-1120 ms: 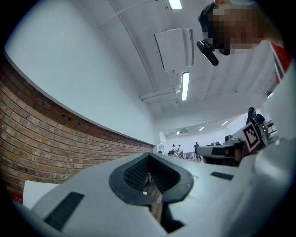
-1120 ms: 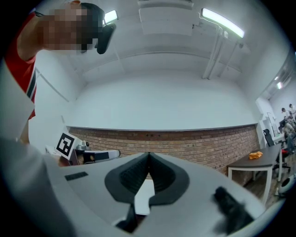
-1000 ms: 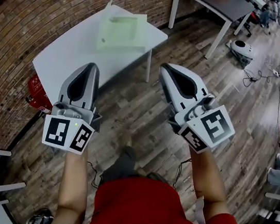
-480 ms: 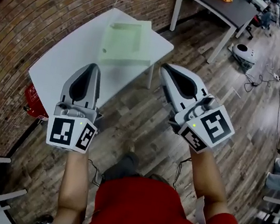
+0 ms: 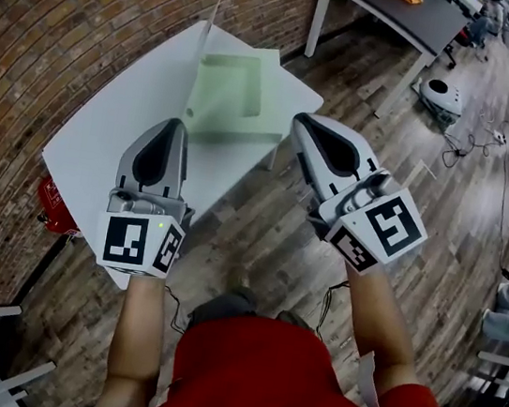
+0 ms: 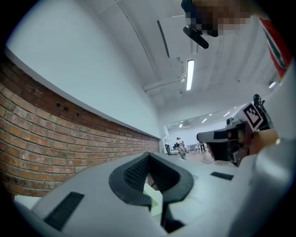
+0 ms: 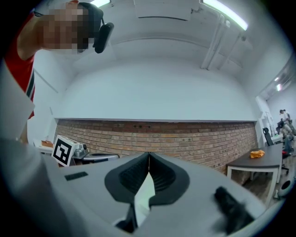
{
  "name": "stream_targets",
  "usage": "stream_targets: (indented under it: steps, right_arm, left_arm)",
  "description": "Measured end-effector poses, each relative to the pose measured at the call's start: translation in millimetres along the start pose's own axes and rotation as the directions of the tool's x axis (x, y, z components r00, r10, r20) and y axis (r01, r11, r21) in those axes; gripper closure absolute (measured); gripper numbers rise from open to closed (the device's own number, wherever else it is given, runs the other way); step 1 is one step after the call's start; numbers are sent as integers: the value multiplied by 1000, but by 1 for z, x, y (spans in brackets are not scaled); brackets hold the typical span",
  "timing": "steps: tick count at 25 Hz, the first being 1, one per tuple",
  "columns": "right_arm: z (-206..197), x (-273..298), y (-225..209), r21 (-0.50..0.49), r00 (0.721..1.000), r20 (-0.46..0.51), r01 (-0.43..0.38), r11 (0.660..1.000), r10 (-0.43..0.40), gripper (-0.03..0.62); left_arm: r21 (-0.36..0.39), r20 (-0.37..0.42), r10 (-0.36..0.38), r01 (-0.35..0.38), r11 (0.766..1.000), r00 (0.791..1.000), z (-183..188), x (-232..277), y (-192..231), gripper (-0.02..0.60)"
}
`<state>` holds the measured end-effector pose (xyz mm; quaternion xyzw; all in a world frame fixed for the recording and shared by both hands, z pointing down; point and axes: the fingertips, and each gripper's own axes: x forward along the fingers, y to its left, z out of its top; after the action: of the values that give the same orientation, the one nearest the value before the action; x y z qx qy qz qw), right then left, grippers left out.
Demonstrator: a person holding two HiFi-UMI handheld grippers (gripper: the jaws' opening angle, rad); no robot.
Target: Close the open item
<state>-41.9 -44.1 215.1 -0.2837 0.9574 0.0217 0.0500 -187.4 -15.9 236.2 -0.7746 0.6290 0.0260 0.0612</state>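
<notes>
At the far left, a red object (image 5: 54, 199) is seen on the floor against the brick wall (image 5: 85, 2); what it is cannot be made out. Beside it stands the white table (image 5: 105, 128), set close to that wall. The left gripper (image 5: 172, 125) is held over the near part of the table, pointing forward. In the left gripper view (image 6: 149, 158) its jaws are pressed together with nothing caught between them. Only a pale sliver of the scene beyond shows below the pads.

Further on, the task's thing, a pale green box (image 5: 234, 100), rests on the far end of the table. Its lid (image 5: 207, 34) stands upright along the left edge, so the box is open. It is judged that the lid is hinged on that side and would be tipped to the right to shut it.

The right gripper (image 5: 301, 124) is carried just off the table's right edge, near the box but apart from it. Its jaws are likewise closed on nothing, as the right gripper view (image 7: 149, 157) shows. Both tools are raised level and side by side, which suggests an approach, with closed tips suited to pushing rather than grasping. A dark table (image 5: 396, 15) stands well apart at the upper right
</notes>
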Motion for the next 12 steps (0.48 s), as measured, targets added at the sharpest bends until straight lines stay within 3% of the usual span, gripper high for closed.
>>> stream_targets:
  steps: [12]
  right_arm:
    - [-26, 58, -21, 3, 998, -46, 40, 999, -39, 562]
  left_arm:
    - [30, -55, -25, 27, 999, 998, -41, 46, 37, 569]
